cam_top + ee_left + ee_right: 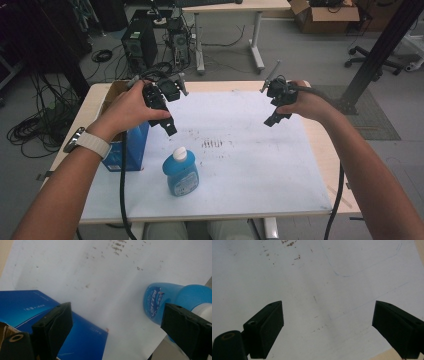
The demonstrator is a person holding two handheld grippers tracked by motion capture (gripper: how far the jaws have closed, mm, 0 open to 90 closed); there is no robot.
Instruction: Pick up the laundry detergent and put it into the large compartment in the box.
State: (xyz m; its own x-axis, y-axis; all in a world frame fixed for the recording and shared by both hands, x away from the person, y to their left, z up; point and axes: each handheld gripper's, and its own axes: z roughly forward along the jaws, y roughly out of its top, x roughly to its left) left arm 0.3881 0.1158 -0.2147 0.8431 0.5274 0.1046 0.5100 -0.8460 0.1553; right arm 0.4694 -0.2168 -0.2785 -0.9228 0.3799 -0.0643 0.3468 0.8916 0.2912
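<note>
Blue bottle (180, 172) stands capped beside open blue box (131, 145); both hand-held grippers (169, 126) (274, 119) gape, empty.

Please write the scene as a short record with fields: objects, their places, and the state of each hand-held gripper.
Surface: white sheet on the table
Bottle: blue bottle with white cap, upright, near the front edge
Box: blue carton, open top, at the left edge
Left hand-held gripper: open, holds nothing, above sheet between carton and bottle
Right hand-held gripper: open, holds nothing, above bare sheet
</note>
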